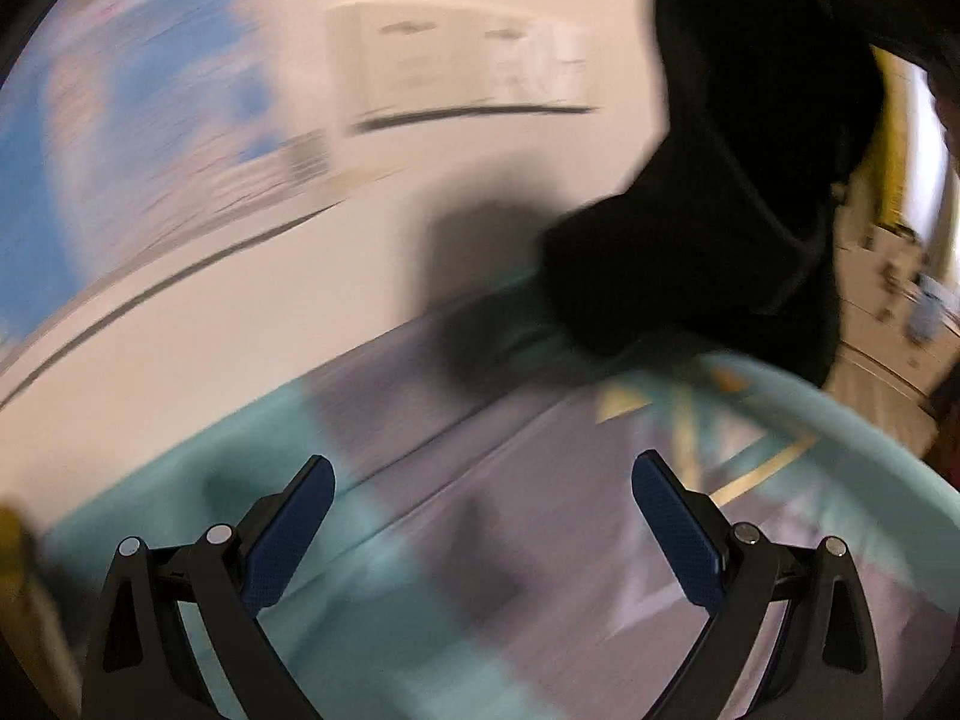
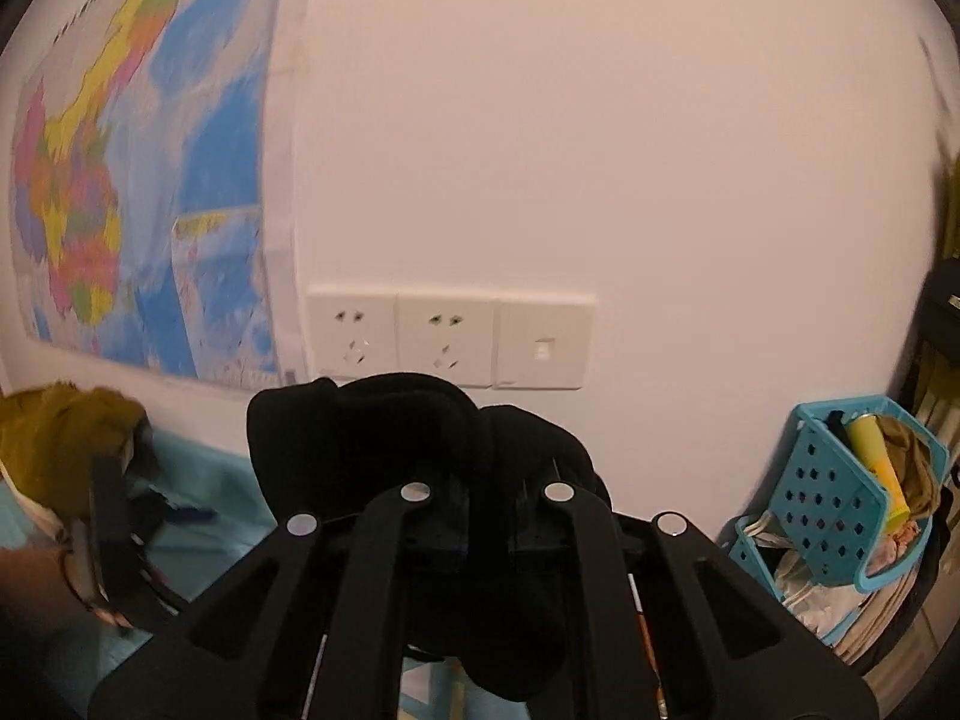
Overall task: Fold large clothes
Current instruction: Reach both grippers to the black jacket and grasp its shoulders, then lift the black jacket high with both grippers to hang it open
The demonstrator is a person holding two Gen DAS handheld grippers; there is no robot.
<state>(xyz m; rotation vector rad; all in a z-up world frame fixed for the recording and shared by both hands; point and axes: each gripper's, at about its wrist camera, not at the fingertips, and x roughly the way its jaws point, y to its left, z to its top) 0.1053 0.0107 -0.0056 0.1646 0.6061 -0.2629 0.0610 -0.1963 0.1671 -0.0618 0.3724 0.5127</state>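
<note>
Jaws spread wide and empty on the left gripper [image 1: 483, 480], hovering over the teal-and-grey patterned surface [image 1: 528, 540], maybe a bed; too blurred to say. To its right, the right gripper [image 2: 486, 498] is clenched on a bunched black garment [image 2: 384, 420], lifted against the wall. Risk: one pinch on a wad could slip, or the cloth drops twisted, unfoldable.

Black garment [image 2: 414, 420]; teal, grey-patterned bedsheet [image 1: 420, 540]; multicoloured map [image 2: 120, 180]; turquoise perforated basket [image 2: 840, 498]; blue finger pads [image 1: 288, 540]
</note>
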